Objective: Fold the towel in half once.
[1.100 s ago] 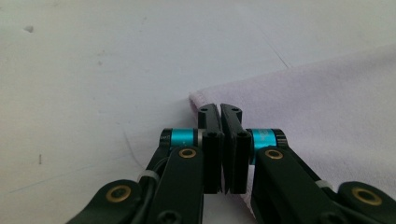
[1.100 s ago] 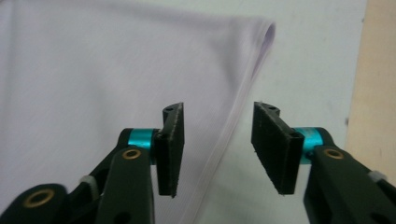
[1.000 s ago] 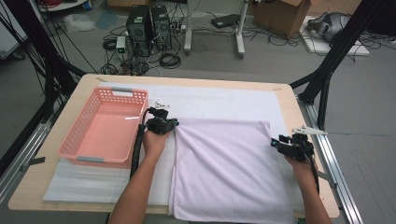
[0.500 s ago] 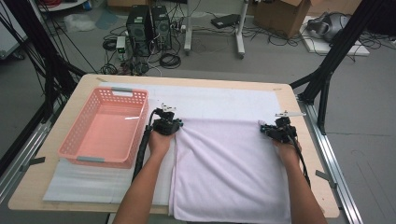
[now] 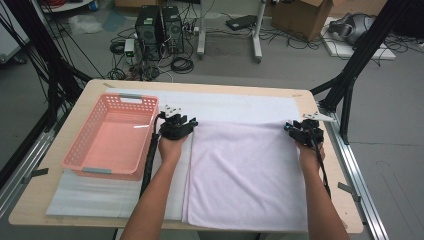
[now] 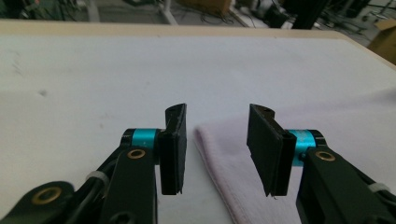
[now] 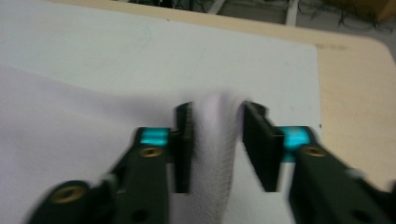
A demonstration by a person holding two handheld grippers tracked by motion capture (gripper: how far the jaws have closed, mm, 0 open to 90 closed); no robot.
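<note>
One towel (image 5: 247, 175), one pink basket (image 5: 111, 136), two tongs (image 5: 178, 124) (image 5: 303, 129) — one table (image 5: 60, 185).

A lab: computer towers (image 5: 159, 24), floor cables (image 5: 182, 64).

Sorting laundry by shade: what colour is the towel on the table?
Pale lilac-pink, plain; the towel shows best in the high view.

Over the last second the right gripper (image 5: 304, 131) has travelled from the table's three o'clock edge up toward one o'clock, then out again to the far right corner of the pale lilac terry towel (image 5: 245, 180), whose corner now bunches between its parted jaws. The left gripper (image 5: 176, 126) has edged toward twelve o'clock, and its parted jaws straddle the towel's far left corner.
</note>
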